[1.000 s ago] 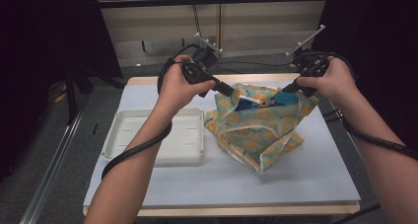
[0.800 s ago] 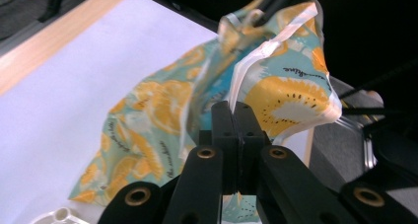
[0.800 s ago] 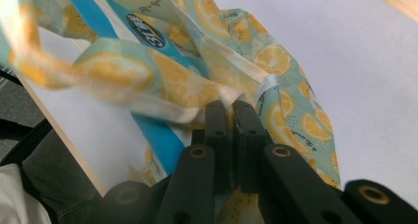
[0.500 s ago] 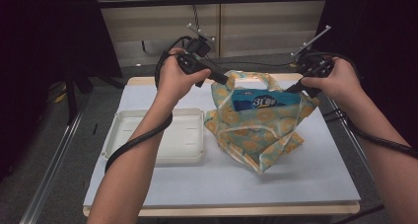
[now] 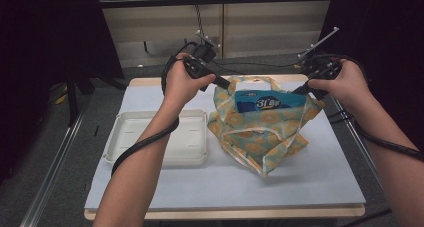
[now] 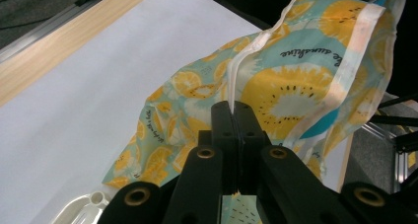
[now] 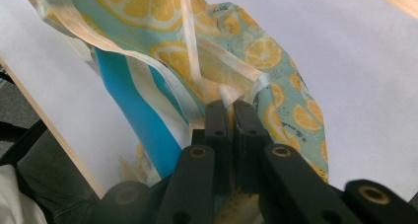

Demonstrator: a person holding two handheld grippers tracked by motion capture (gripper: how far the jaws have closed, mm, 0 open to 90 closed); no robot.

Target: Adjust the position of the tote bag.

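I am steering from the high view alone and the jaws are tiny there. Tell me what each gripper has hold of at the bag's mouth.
Observer: In the left gripper view, the left gripper is shut on the pale trim at the edge of the lemon-print bag.
Operator: Now report the right one.
Observer: In the right gripper view, the right gripper is shut on the bag's pale handle strap where it meets the rim.
Operator: Check what sits beside those right jaws.
Observer: A blue and white pack stands inside the bag, just left of the jaws in that view.
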